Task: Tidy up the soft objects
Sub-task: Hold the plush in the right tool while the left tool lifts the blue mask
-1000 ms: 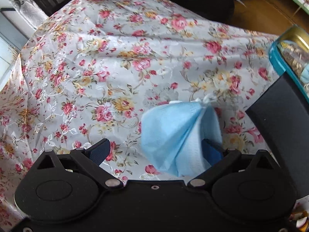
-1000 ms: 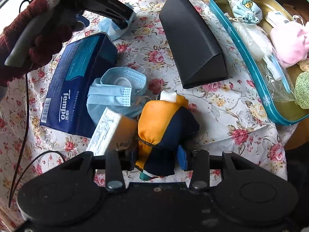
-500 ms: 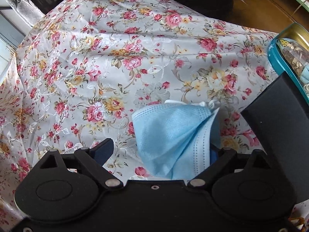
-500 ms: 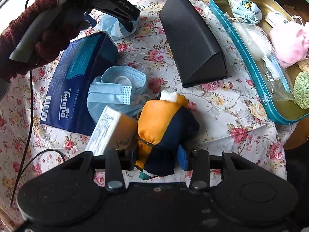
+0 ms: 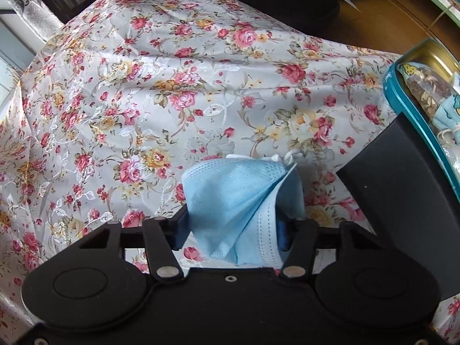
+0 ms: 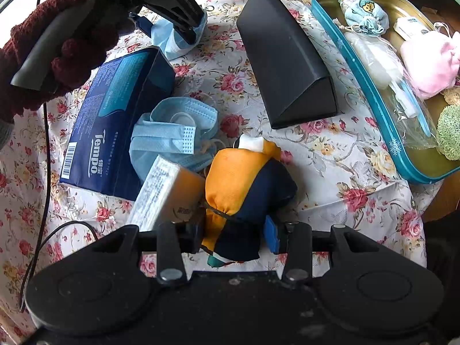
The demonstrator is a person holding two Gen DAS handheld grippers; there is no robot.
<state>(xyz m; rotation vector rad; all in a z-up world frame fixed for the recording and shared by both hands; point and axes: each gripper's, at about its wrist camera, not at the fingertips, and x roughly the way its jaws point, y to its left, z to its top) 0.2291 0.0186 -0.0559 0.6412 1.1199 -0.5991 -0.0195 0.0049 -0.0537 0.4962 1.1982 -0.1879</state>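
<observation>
Blue mask, left wrist view: one mask (image 5: pixel 241 198) sits pinched in the left gripper (image 5: pixel 233 227), whose jaws have just been closing onto it; it hangs bunched over the floral surface (image 5: pixel 143 100).
Beside it: one black case (image 5: pixel 402 201) to the right, and past that the rim of one teal tin (image 5: pixel 402 95).
Doing it well: hold the pinch firm on the folded cloth, since thin fabric may slip; lift clear of the surface before carrying, and mind the ear loop (image 5: pixel 290 156) dangling at the top so it does not snag on the case.

Right wrist view, held thing: one orange-and-navy pouch (image 6: pixel 244 195) is clamped in the right gripper (image 6: pixel 235 233), low over the surface (image 6: pixel 330 149).
Masks counted: two, one in the left gripper (image 6: pixel 184 27) at top left, one loose mask (image 6: pixel 172 135) by the pouch.
Packs: one blue tissue pack (image 6: pixel 115 120), one small orange box (image 6: pixel 169 195) touching the pouch.
Tin (image 6: pixel 359 66): holds about five soft items, pink (image 6: pixel 428 60), green (image 6: pixel 450 132) and light blue (image 6: pixel 363 14) among them.
Hand: one red knitted glove (image 6: pixel 57 37) holds the left gripper.
Likely goal: both held things probably go in the tin, at the right.
</observation>
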